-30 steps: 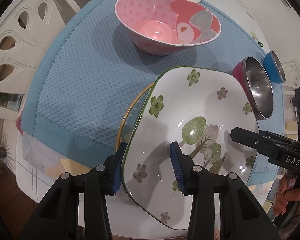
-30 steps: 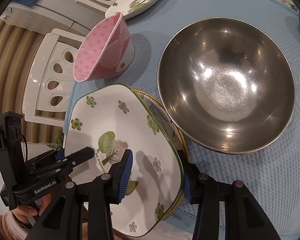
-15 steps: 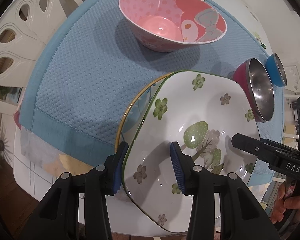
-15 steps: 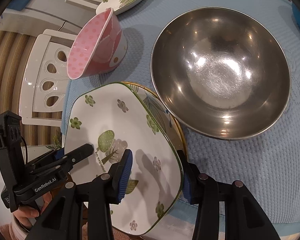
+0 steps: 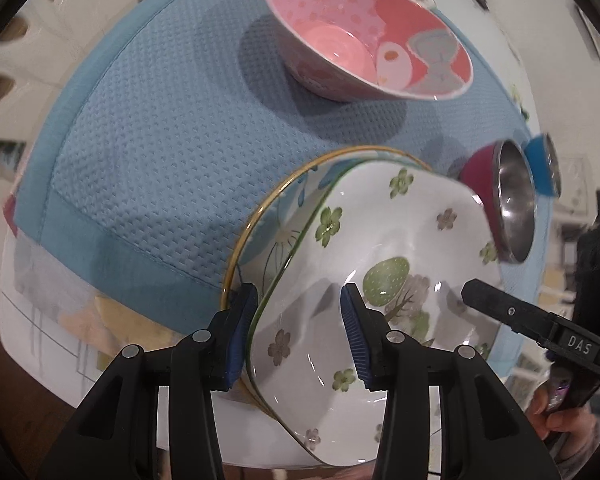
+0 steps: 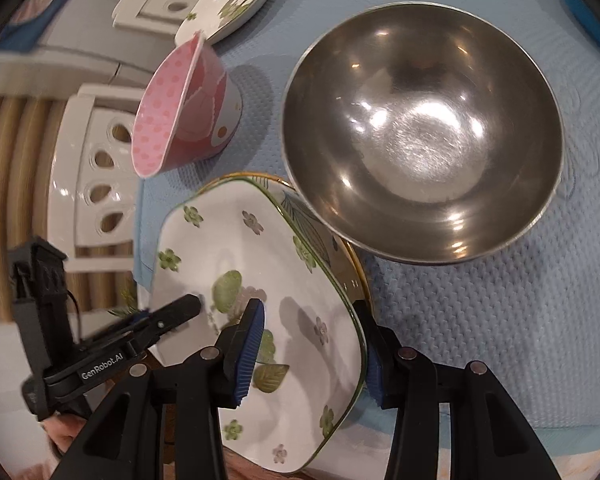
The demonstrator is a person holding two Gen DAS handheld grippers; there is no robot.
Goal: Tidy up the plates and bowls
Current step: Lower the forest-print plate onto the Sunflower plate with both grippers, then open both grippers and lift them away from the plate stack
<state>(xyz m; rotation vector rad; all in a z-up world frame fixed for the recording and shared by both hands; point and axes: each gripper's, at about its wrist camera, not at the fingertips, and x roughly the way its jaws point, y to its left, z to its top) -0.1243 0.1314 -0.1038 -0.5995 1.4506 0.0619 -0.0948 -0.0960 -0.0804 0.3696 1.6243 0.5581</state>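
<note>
Left wrist view: my left gripper (image 5: 296, 334) straddled the near-left rim of the floral plate (image 5: 396, 248), jaws wide. My right gripper (image 6: 308, 346) likewise bracketed its right edge, unclamped. Beneath it lay a gold-rimmed plate (image 5: 260, 220) on the blue mat (image 5: 148, 140). Farther off sat the steel bowl (image 6: 424, 132) and pink bowl (image 5: 364, 36).

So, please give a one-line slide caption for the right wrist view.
Both claws straddle opposite rims of the floral square plate, over a gold-rimmed plate, beside a steel bowl.
</note>
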